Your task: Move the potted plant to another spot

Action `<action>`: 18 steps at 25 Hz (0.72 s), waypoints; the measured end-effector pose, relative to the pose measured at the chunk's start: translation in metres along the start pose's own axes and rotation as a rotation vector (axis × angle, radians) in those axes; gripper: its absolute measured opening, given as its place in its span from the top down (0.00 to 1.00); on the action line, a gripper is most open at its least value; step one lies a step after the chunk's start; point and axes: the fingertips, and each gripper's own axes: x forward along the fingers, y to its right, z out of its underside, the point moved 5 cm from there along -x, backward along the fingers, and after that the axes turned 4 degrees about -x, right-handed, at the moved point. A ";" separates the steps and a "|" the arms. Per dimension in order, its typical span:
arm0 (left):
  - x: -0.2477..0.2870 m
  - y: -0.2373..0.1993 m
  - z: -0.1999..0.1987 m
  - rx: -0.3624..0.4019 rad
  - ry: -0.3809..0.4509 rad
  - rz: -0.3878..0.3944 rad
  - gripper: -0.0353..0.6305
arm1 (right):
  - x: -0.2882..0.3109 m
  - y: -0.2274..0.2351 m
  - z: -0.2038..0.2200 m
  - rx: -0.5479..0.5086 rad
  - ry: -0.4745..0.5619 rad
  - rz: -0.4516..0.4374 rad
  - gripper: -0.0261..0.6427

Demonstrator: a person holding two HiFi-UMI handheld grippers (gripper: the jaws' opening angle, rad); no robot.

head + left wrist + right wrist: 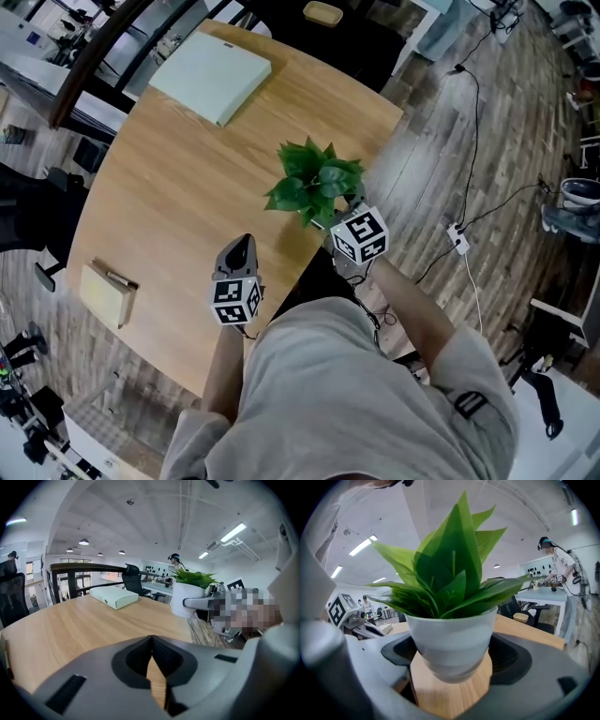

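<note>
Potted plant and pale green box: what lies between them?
Head view: only bare wooden tabletop separates green potted plant from pale green flat box.

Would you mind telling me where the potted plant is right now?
The potted plant stands at the wooden table's right edge in the head view, between the jaws of the right gripper.

Table top [178, 197]: wood grain, smooth, low sheen.
Pot [450, 641]: white, smooth, faintly glossy.
Leaves [450, 569]: green, smooth, waxy sheen.
Your left gripper [152, 641]: grey matt plastic; dark ribbed pads [136, 660].
Your right gripper [452, 651]: grey matt plastic.
Box [211, 73], upper left of head view: pale green, matt, card-like.
Floor [450, 141]: wood-plank look.
</note>
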 end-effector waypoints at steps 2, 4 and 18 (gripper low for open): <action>0.006 -0.003 -0.003 -0.008 -0.004 -0.019 0.93 | 0.007 0.014 0.002 0.005 -0.010 -0.002 0.25; 0.010 -0.005 -0.004 -0.009 -0.016 -0.031 0.93 | 0.014 0.026 0.004 0.010 -0.016 -0.005 0.25; 0.056 -0.027 -0.034 -0.077 -0.033 -0.097 0.93 | 0.061 0.085 0.014 0.022 -0.073 -0.034 0.25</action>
